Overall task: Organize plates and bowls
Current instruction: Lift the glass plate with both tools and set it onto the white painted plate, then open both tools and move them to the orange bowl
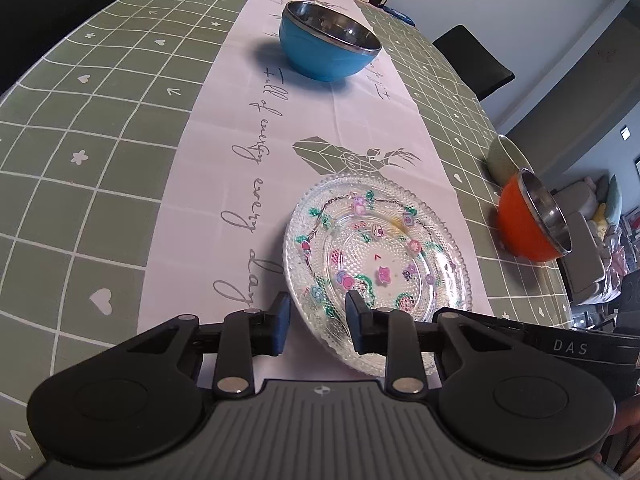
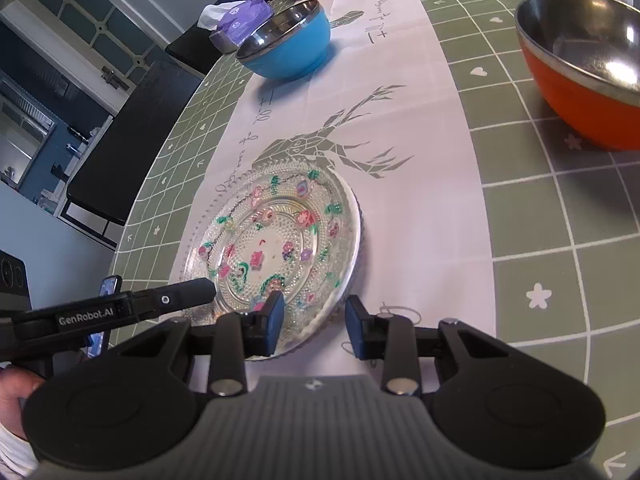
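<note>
Glass plate (image 1: 376,256) sits on the runner (image 1: 224,152). My left gripper (image 1: 316,320) is spread astride its near rim; right gripper (image 2: 314,326) is spread too. I'd seat the rim deeper, then pinch gently—glass looks slippery.

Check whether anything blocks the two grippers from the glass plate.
Nothing visible does. The left gripper and the right gripper are both open, each straddling the near rim of the glass plate. The blue bowl and orange bowl stand well clear of it.
</note>
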Tool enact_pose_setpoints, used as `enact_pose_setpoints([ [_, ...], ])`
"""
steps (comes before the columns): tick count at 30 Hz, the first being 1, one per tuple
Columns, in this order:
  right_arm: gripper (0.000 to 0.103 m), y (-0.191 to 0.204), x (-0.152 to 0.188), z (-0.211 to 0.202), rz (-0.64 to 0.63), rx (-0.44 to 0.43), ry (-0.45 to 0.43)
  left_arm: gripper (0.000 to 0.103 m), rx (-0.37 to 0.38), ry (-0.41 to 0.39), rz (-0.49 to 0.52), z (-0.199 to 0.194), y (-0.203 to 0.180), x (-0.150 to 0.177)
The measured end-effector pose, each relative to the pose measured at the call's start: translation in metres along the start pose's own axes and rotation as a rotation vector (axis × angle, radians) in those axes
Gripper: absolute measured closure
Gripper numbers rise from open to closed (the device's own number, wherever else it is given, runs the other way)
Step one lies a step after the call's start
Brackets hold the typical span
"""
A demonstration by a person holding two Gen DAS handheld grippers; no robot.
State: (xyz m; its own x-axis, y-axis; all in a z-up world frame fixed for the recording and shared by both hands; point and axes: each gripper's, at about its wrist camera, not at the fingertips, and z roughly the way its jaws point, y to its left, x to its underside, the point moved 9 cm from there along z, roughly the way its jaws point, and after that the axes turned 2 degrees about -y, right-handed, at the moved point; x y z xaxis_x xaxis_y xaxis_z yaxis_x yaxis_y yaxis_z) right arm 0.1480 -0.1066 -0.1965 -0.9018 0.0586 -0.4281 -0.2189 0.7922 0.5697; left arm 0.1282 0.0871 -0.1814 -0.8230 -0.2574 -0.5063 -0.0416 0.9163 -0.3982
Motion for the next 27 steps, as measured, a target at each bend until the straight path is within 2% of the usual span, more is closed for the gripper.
enact_pose_setpoints([
  [17,0.071,-0.001,-0.027,0.014,0.0,0.032,-0.074,0.07,-0.053,-0.069,0.018,0.014,-0.001,-0.026],
  [27,0.071,0.002,-0.033,0.02,-0.008,0.02,-0.075,0.07,-0.073,-0.094,0.019,0.015,0.003,-0.032],
])
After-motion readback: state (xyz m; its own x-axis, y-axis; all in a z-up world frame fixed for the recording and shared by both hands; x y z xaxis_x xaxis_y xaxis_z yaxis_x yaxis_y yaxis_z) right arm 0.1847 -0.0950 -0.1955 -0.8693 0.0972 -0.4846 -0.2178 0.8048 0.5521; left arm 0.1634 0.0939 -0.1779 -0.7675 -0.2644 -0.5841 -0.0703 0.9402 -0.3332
